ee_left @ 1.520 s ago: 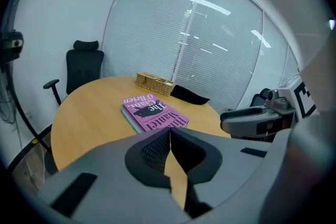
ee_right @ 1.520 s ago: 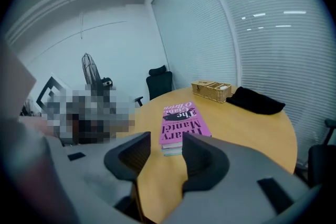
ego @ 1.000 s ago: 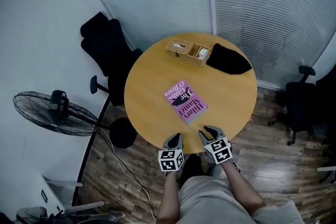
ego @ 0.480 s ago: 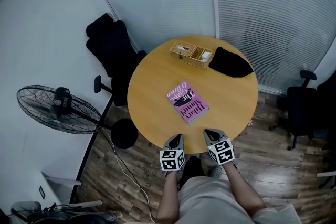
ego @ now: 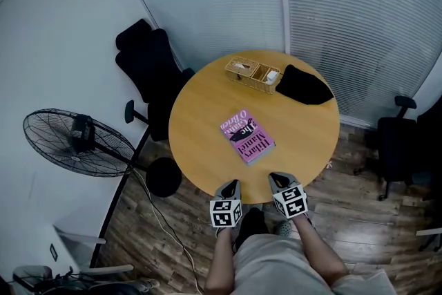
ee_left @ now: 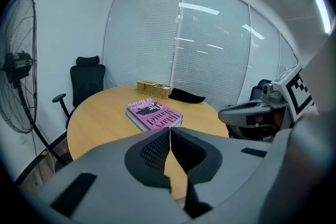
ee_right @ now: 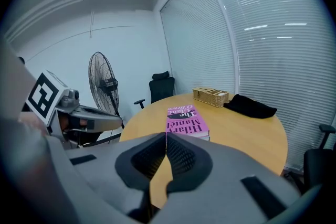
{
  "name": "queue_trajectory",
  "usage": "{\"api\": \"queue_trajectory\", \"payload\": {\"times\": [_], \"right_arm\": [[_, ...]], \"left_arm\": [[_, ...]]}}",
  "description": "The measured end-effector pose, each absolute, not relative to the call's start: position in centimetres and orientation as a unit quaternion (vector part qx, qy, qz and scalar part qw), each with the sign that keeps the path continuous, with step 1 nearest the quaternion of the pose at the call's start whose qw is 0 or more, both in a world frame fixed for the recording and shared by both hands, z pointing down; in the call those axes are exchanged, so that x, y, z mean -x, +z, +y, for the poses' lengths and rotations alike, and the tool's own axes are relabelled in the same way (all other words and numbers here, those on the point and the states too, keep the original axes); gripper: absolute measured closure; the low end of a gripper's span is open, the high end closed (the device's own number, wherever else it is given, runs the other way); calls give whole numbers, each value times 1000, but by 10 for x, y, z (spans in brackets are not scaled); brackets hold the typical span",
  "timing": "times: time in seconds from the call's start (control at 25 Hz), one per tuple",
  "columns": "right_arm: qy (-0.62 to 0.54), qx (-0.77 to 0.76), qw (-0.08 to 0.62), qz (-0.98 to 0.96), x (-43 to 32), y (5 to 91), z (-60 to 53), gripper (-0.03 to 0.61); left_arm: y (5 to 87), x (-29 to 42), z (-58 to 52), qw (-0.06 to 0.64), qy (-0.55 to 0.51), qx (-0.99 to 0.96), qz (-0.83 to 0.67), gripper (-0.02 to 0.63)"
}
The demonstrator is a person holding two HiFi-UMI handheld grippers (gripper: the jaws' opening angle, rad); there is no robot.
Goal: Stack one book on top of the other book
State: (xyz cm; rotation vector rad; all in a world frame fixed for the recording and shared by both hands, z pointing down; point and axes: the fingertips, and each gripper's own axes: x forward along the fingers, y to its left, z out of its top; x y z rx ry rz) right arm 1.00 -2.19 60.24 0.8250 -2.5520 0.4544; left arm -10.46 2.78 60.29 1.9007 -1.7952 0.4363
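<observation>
Head view: I've got both hands low at the worktop's [ego: 200, 114] near edge, side by side, forearms coming in from below, grippers angled down and forward. Left gripper [ego: 230, 184] is clenched with nothing in it. Right gripper [ego: 276, 178] is clenched and empty too. The pink book [ego: 247, 136] lies flat mid-worktop, well ahead of both, untouched, and a second book's edge shows under it. Basket [ego: 252, 72] and black cloth [ego: 304, 88] sit at the far edge.

Cover of pink book [ee_right: 187, 124]: "Hilary Mantel", "The", "O'Brien"; smaller print on it unreadable.
</observation>
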Motion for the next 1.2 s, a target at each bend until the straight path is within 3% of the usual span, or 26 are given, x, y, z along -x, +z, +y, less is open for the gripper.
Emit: {"api": "queue_trajectory", "payload": {"times": [1.2], "right_arm": [[150, -283, 211, -923, -19, 605, -9, 557]], "left_arm": [[586, 101, 35, 217, 133, -699, -668, 584]]}}
